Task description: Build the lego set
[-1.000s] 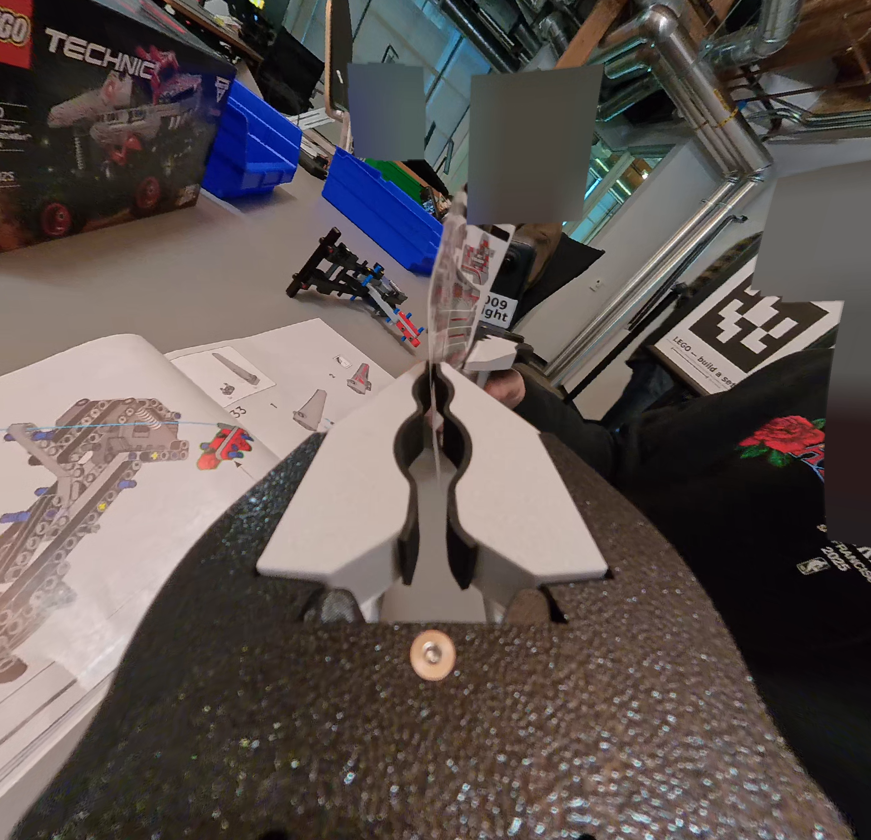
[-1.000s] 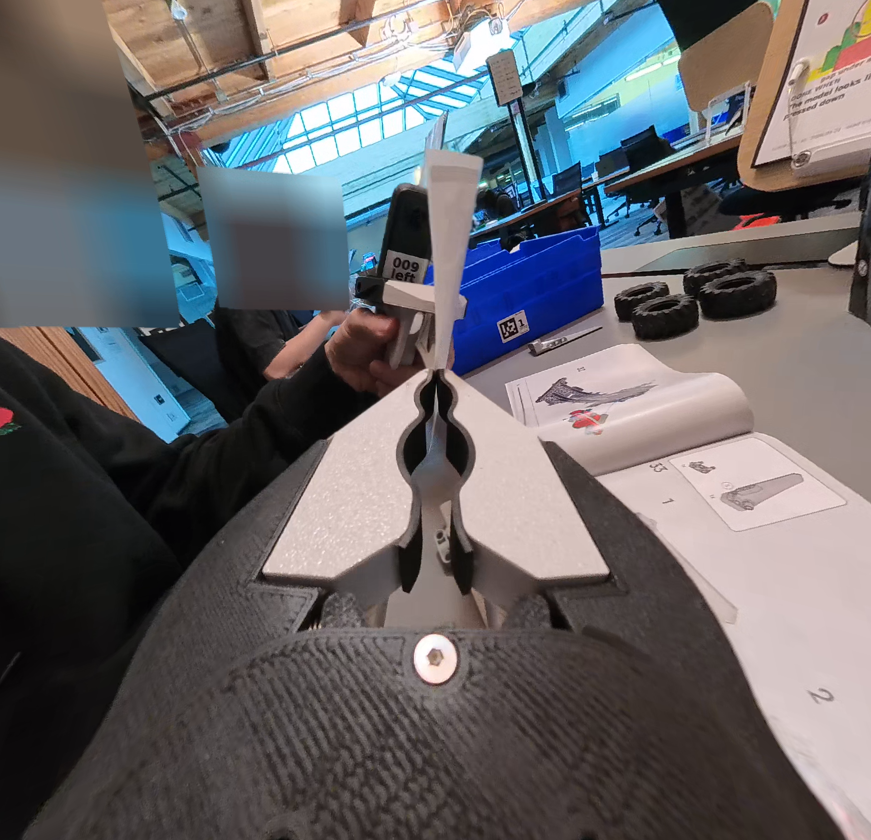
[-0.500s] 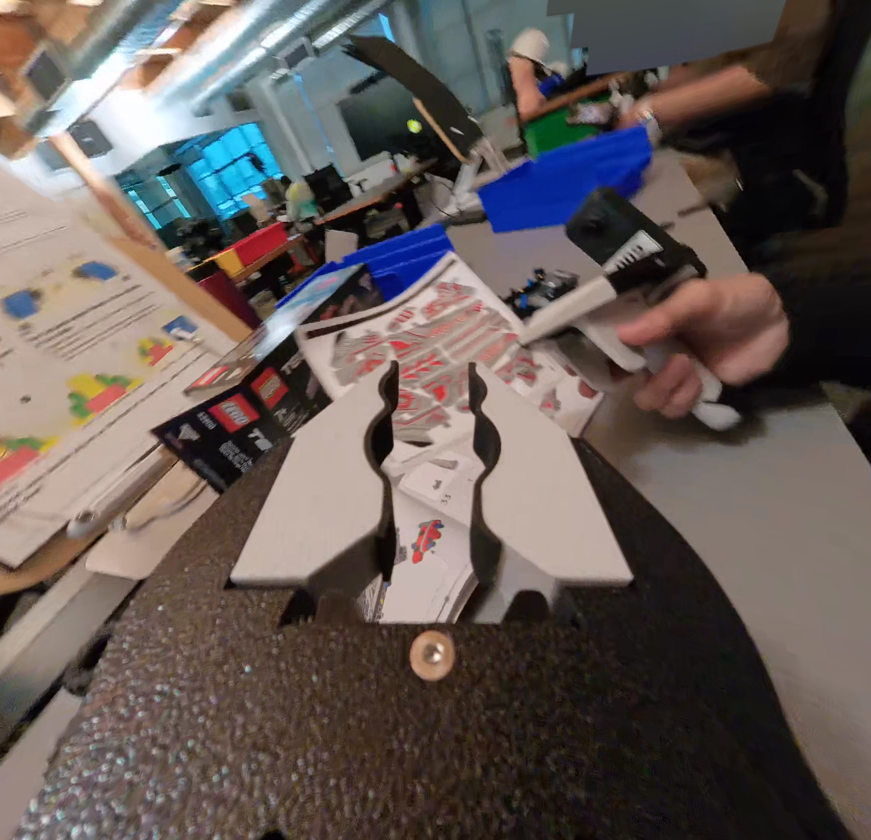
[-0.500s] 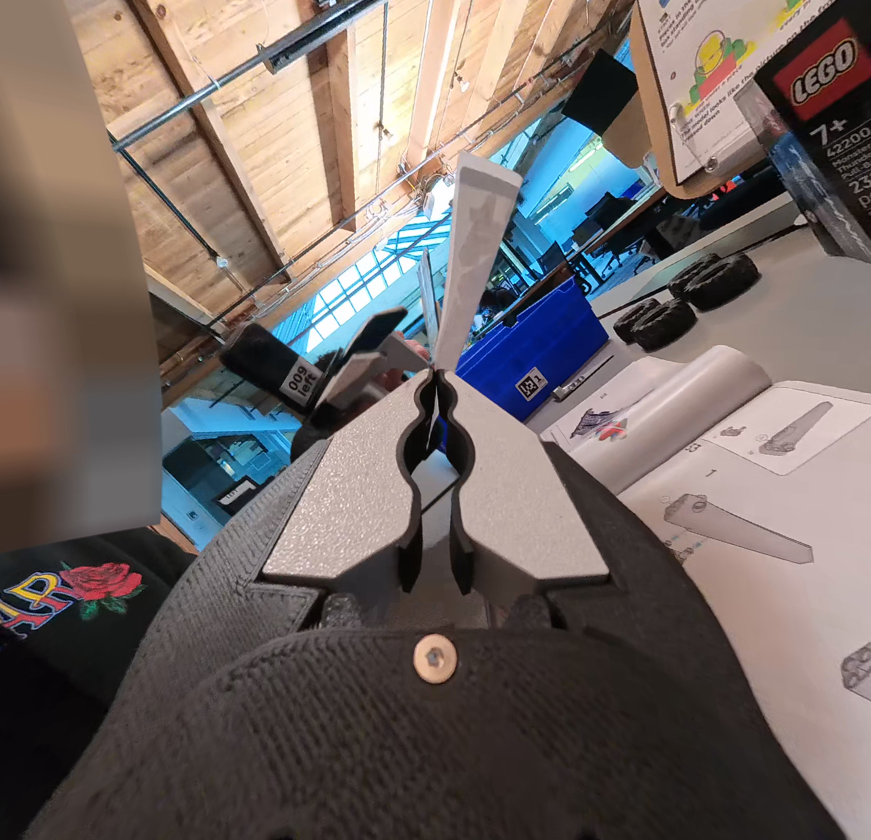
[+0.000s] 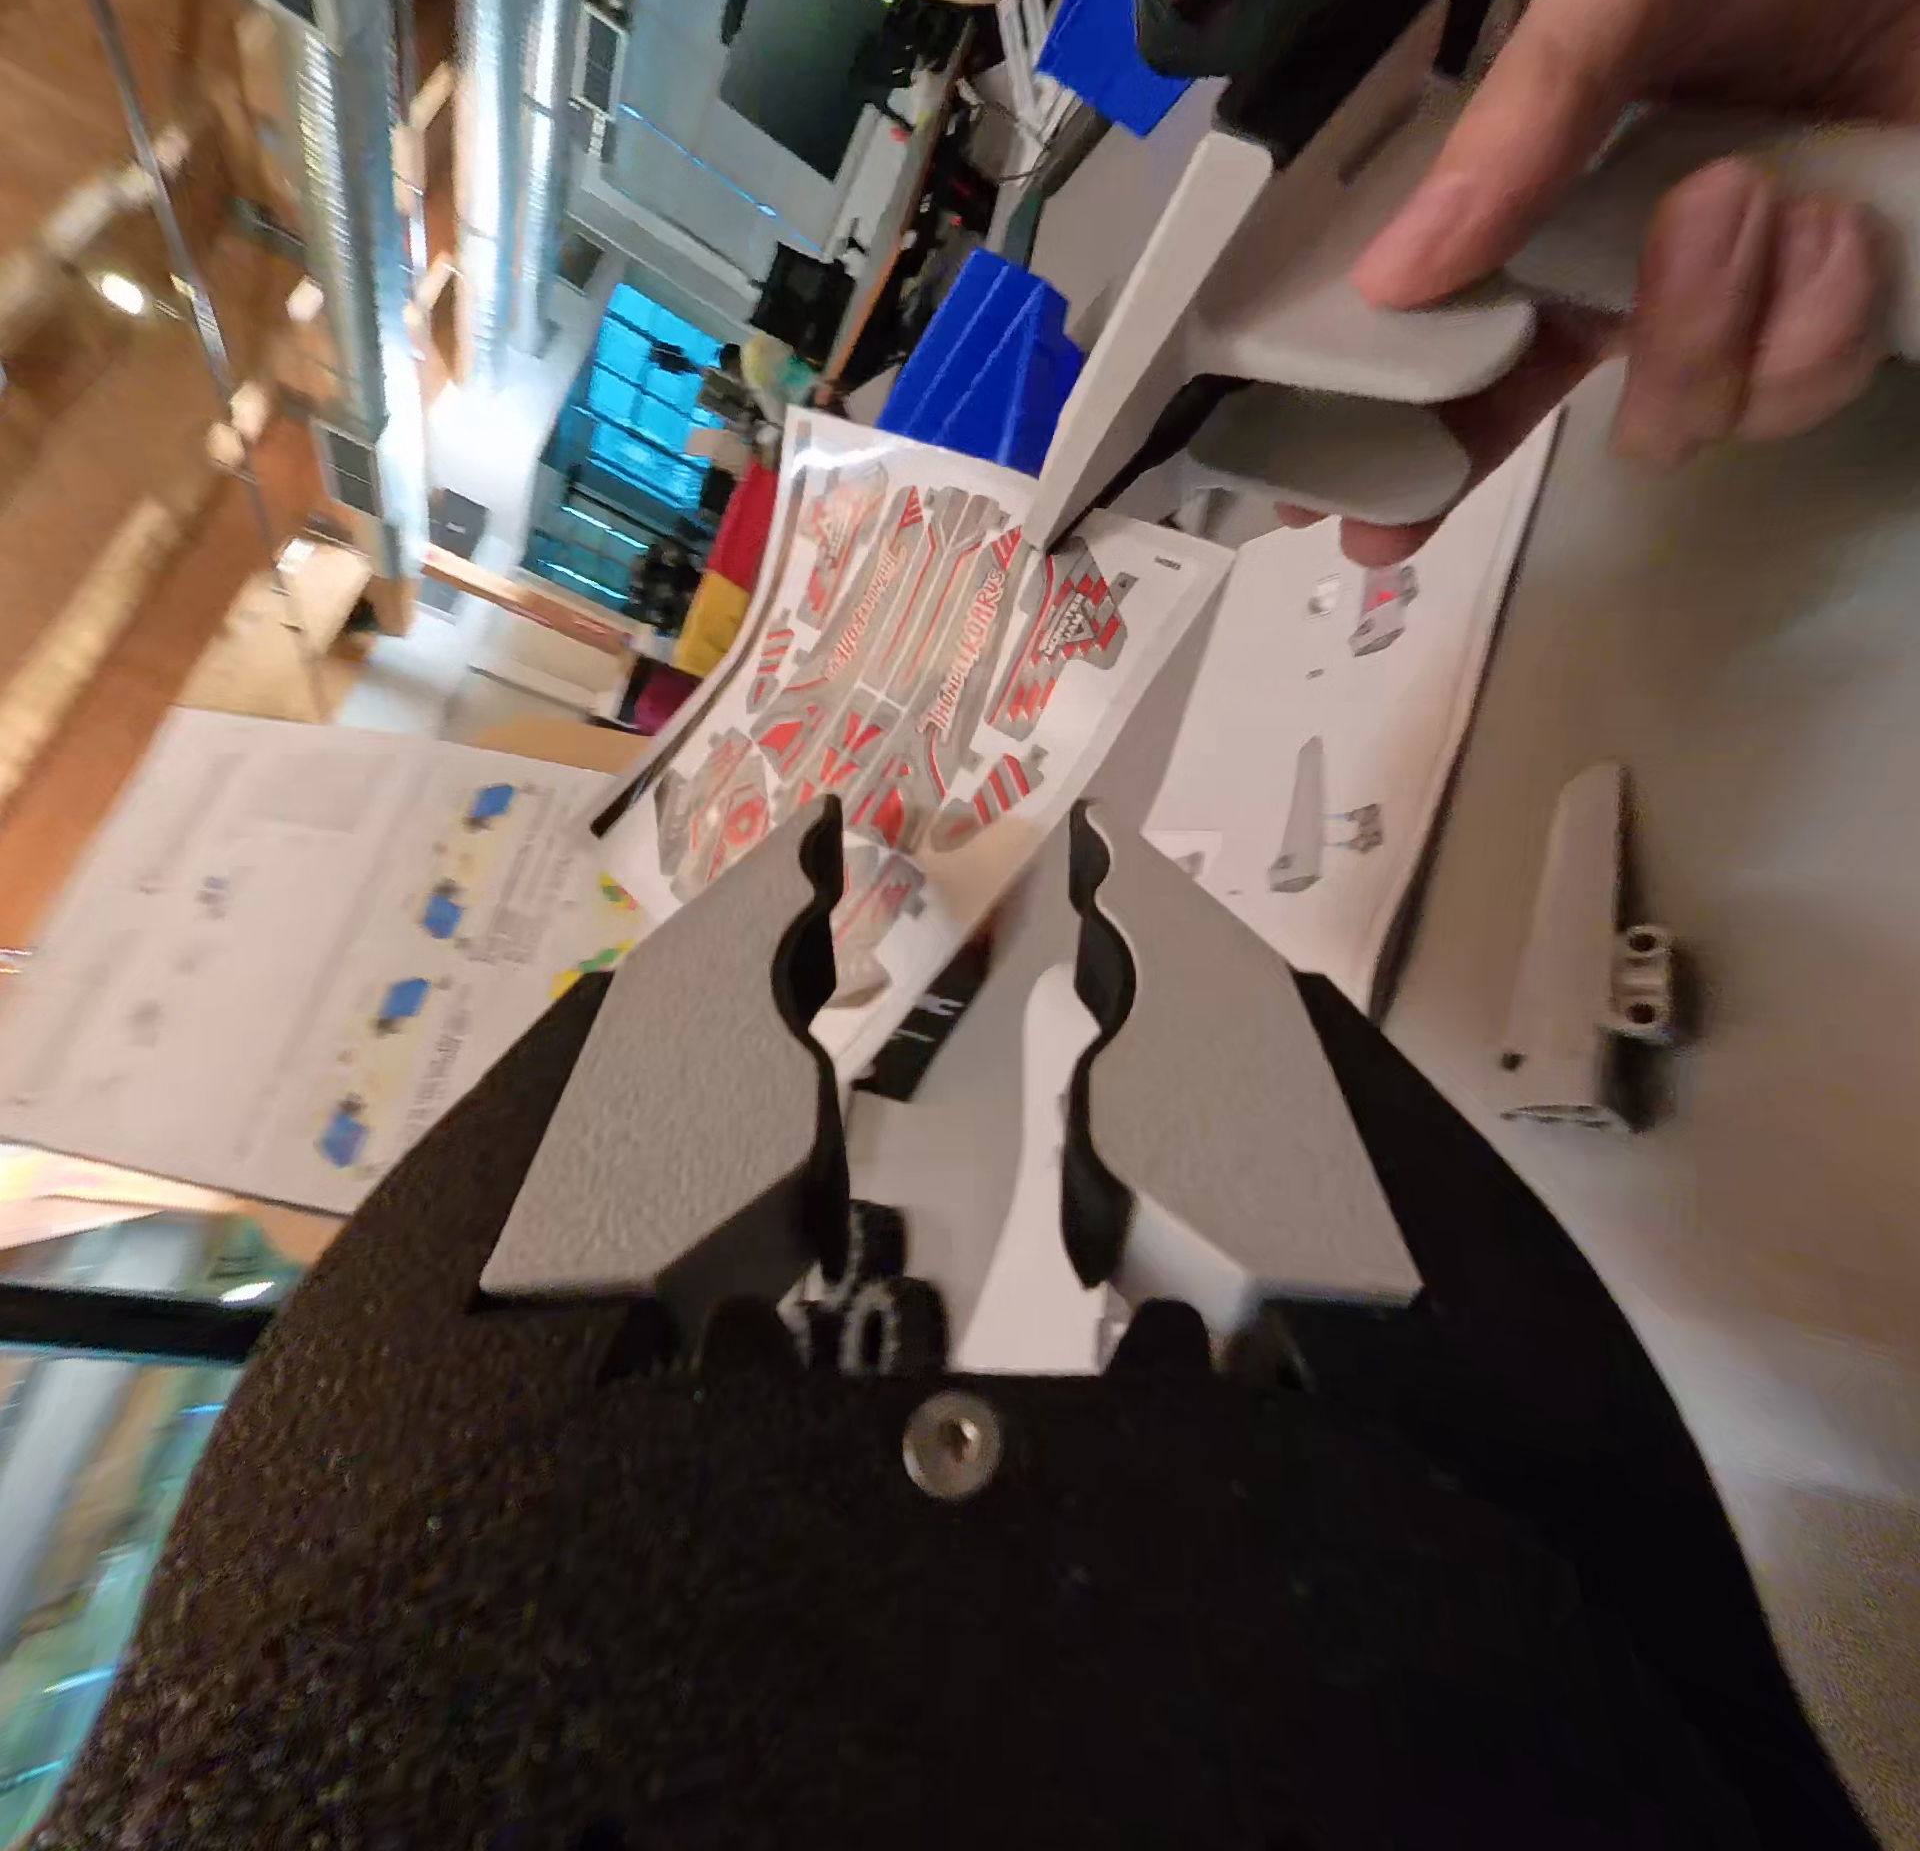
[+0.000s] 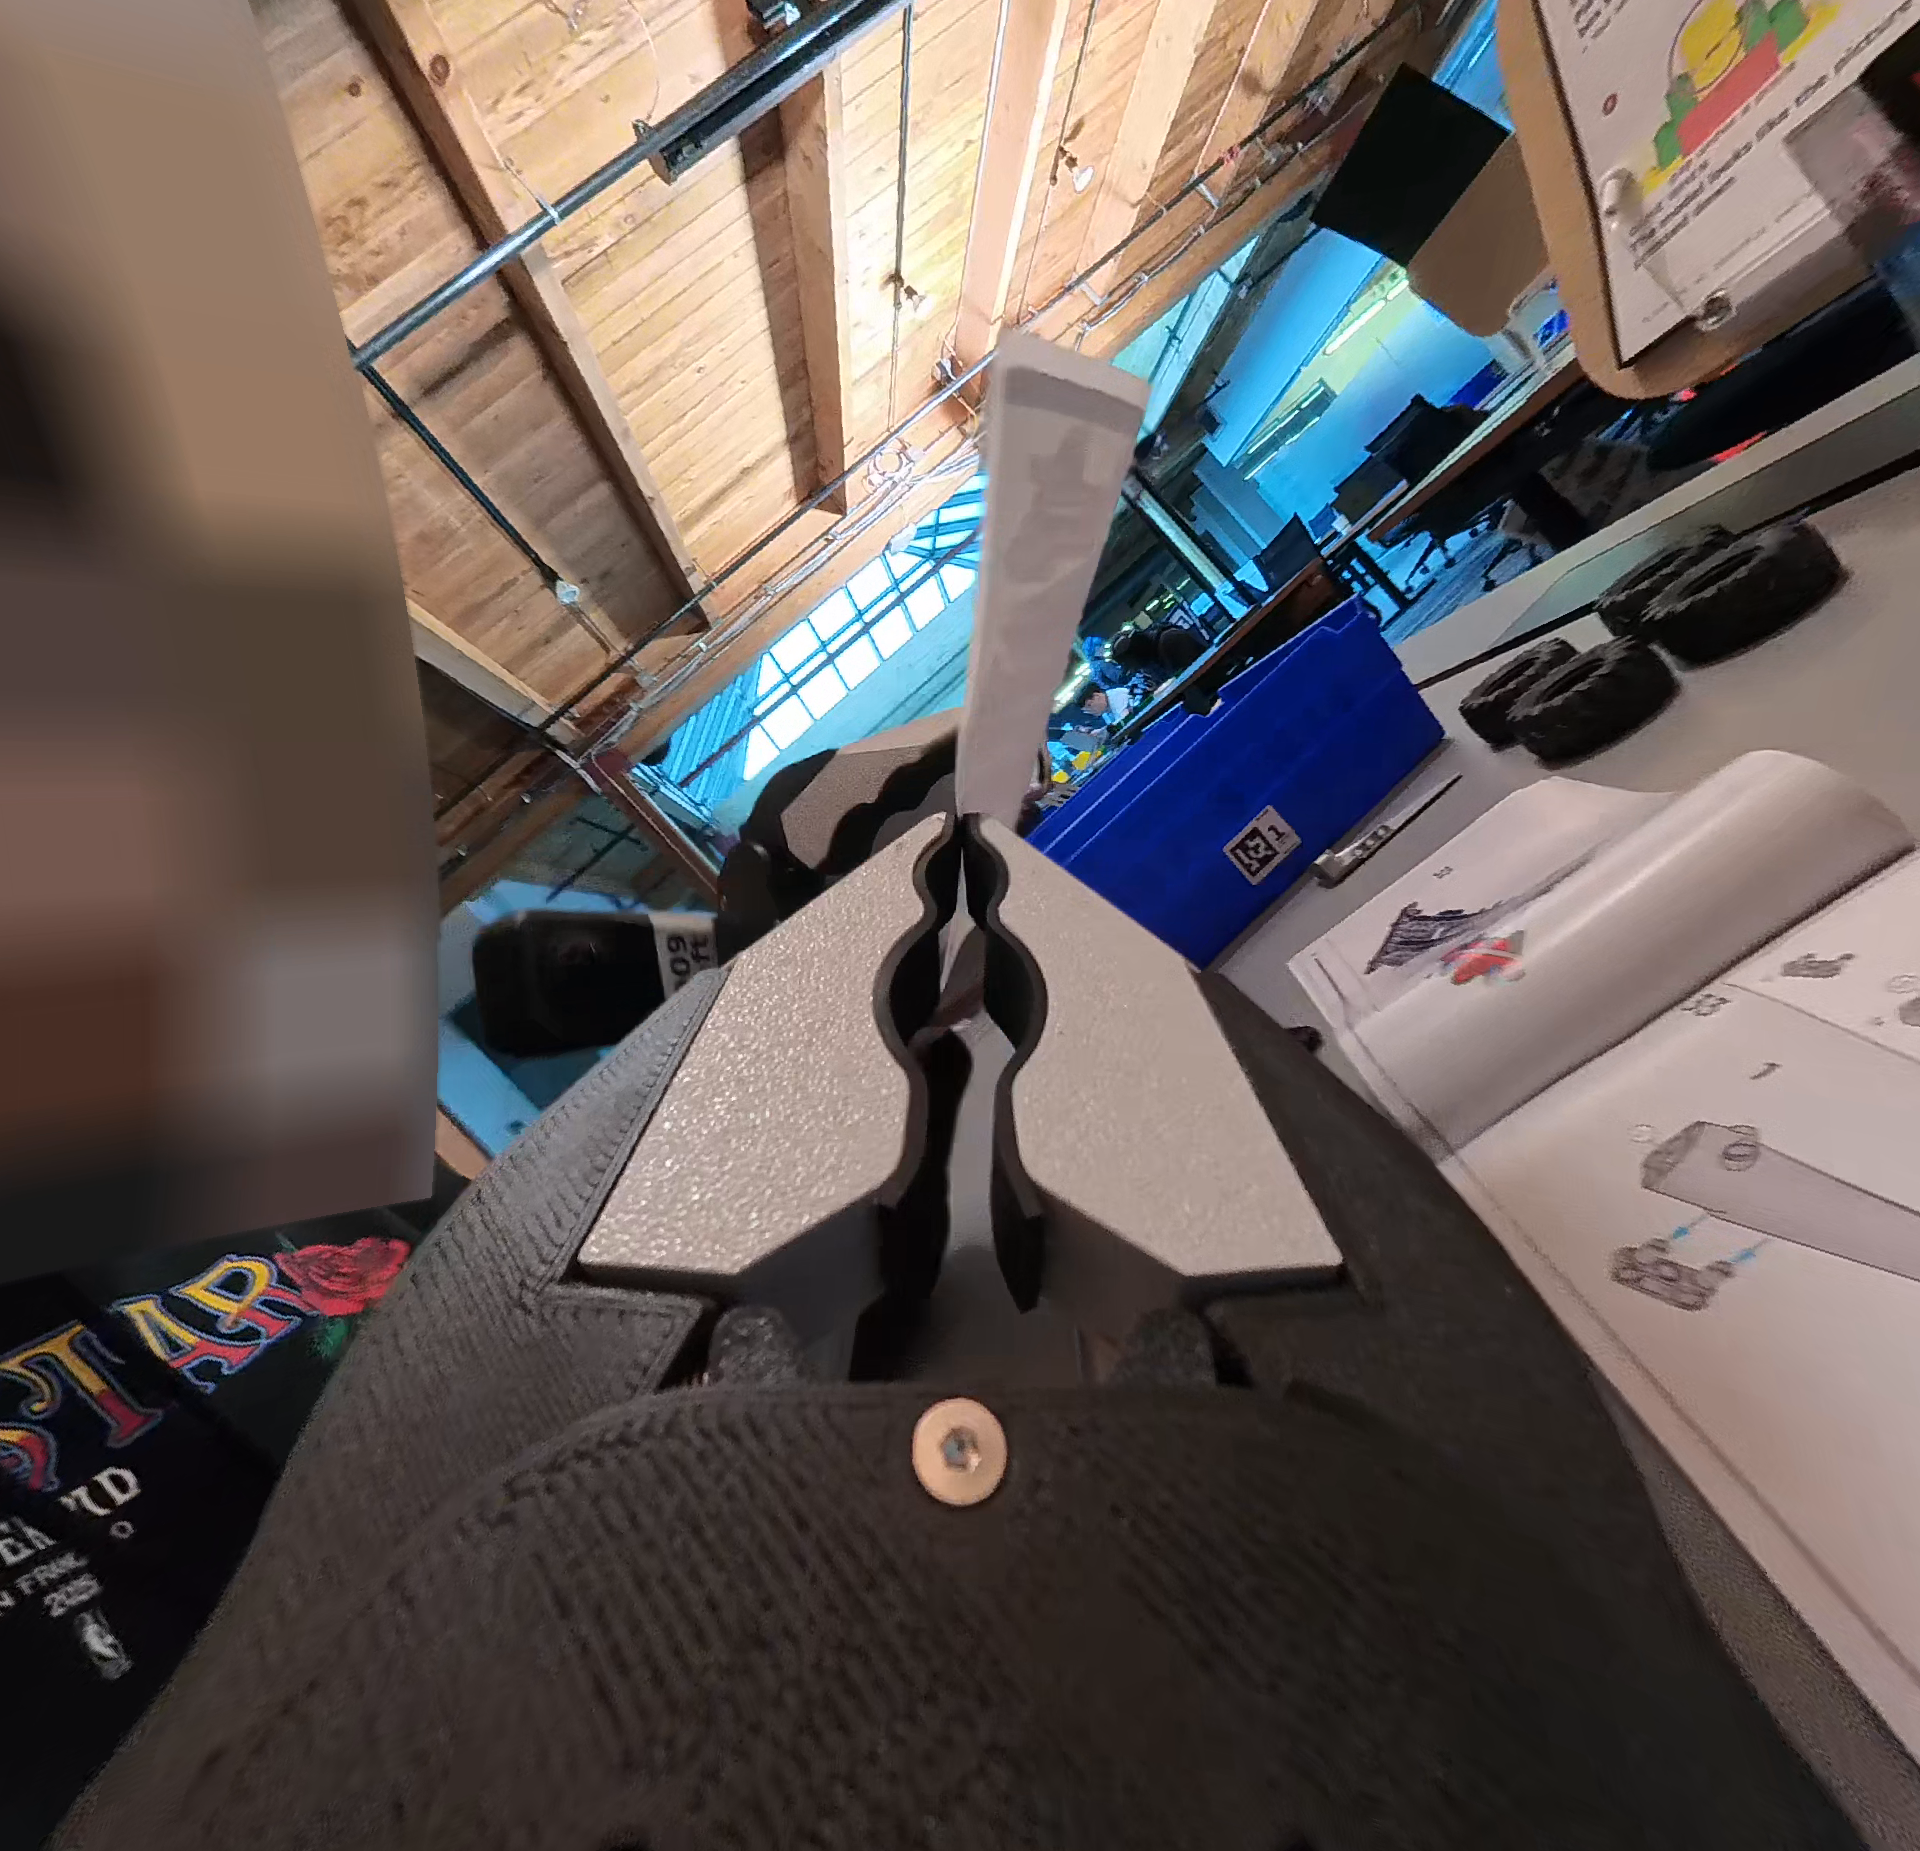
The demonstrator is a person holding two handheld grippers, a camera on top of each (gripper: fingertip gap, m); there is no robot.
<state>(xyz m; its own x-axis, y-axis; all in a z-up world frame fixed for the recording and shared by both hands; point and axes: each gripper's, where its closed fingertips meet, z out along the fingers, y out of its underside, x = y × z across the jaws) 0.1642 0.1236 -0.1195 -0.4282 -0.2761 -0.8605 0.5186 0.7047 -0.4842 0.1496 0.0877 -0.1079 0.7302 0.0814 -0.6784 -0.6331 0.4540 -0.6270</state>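
Pinching the sticker sheet (image 5: 914, 658) in its clenched fingers, the right gripper (image 6: 962, 837) holds it up while the left gripper (image 5: 951, 845), fingers released, must peel off a decal.

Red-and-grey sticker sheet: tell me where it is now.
Left wrist view, centre: the red-and-grey sticker sheet is pinched at its upper right edge by the right gripper, just beyond the open left gripper.

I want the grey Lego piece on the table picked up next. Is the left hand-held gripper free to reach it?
Probably yes: the left hand-held gripper is open and empty, with bare table between it and the grey piece.
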